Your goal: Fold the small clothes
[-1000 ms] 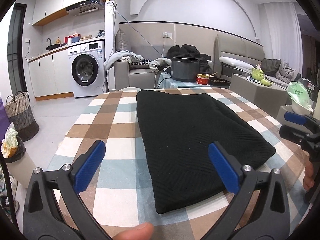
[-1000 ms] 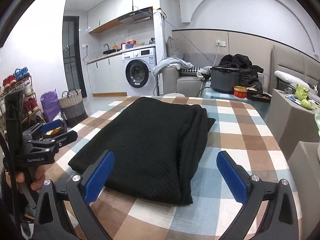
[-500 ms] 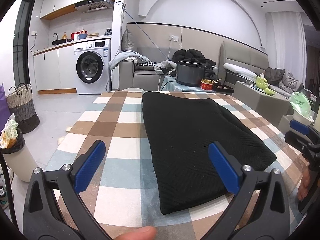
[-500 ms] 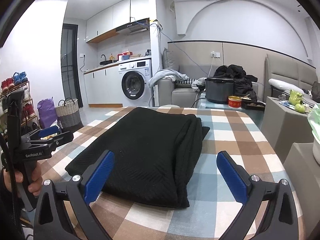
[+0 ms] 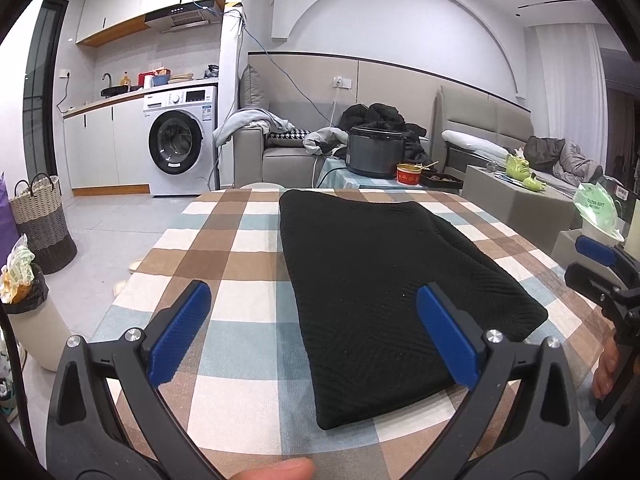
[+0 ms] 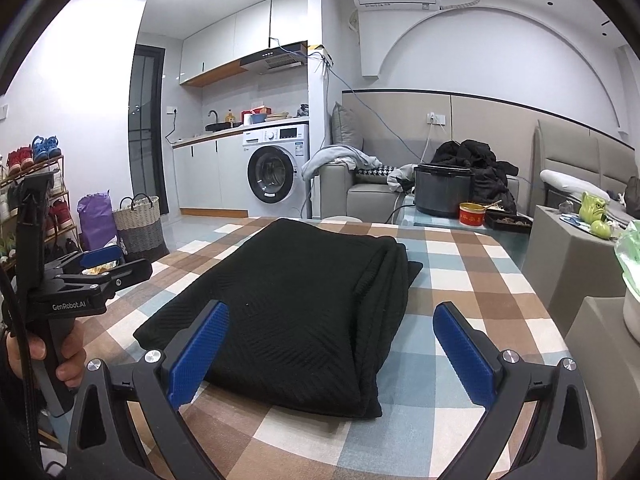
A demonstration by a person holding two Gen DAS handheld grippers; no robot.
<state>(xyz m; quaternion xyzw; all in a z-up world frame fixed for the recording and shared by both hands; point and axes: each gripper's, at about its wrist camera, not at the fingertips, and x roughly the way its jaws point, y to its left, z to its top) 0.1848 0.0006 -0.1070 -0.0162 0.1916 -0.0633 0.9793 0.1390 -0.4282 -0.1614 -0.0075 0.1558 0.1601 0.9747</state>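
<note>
Two grippers wide open over the checked table, holding nothing.

I see the checked tablecloth in a living room, washing machine and sofa behind. The folded black garment lies flat mid-table, stacked edges on its right side. Beyond the table: a dark cooker pot, a red tin. A woven basket stands on the floor. Left gripper and right gripper both hover apart from the cloth.
</note>
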